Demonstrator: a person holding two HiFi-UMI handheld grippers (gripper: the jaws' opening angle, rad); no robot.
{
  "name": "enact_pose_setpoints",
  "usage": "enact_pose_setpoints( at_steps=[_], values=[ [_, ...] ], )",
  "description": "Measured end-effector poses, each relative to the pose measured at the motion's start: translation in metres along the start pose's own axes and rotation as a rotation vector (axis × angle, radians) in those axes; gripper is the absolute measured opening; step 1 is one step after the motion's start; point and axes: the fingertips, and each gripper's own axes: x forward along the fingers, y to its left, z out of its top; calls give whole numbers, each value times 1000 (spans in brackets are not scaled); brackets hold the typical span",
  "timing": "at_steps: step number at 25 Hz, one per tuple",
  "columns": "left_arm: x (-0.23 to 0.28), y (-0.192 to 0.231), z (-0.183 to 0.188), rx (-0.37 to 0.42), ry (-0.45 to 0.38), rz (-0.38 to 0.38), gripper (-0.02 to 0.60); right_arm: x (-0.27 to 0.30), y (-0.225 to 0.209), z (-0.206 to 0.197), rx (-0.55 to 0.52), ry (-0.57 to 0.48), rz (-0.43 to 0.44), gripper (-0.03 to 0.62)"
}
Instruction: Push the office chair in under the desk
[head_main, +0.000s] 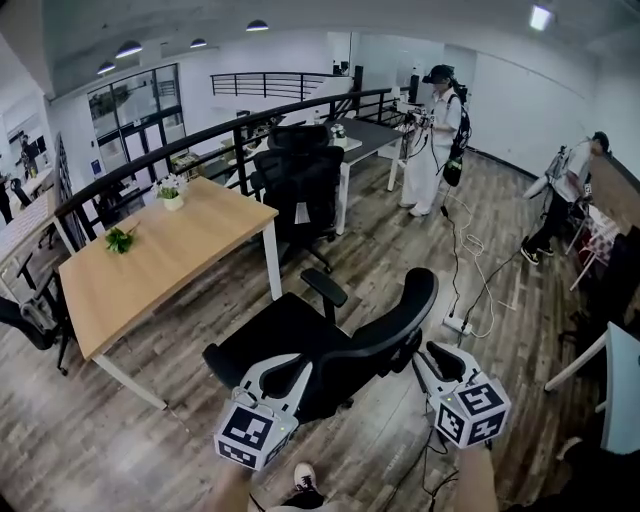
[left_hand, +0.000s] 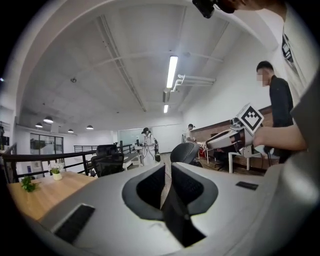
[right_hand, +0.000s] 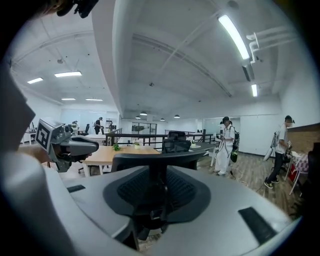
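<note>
two grippers are in our hands, both up behind the office chair. the chair stands out on the wood floor, clear of the desk, with its seat turned toward the desk's near corner and one armrest close to the white desk leg. none of it is under the top.

our left gripper sits at the left edge of the backrest in the head view. in its own view, the left gripper has its jaws only a narrow slit apart, and we see a strip of floor through the slit. we make out nothing clamped there, and the chair's backrest shows beyond the tips.

our right gripper is at the backrest's right side. seen from its own camera, the right gripper has its jaws a little wider apart, and the dark spine of the chair back lines up with the gap. we cannot tell whether the pads touch it.

on the desk stand a small potted plant near the far edge and a leafy sprig further left. a second black chair is parked beyond the desk. a person in white stands further back, another person is bent over at the right, and cables trail across the floor.
</note>
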Motion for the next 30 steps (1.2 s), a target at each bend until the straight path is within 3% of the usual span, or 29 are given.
enact_pose_setpoints(
  at_steps=[10,19,30],
  values=[
    [26,-4,-19,-22,42,-141,184,25,-13,-25,29,68,-12,229],
    [45,-9,-35,0,52,-272,233,47,-27,-38,58,71,-57,281],
    [64,-13,-50,35,94,-315,267,60,-39,-66,12,158,-18,301]
  ],
)
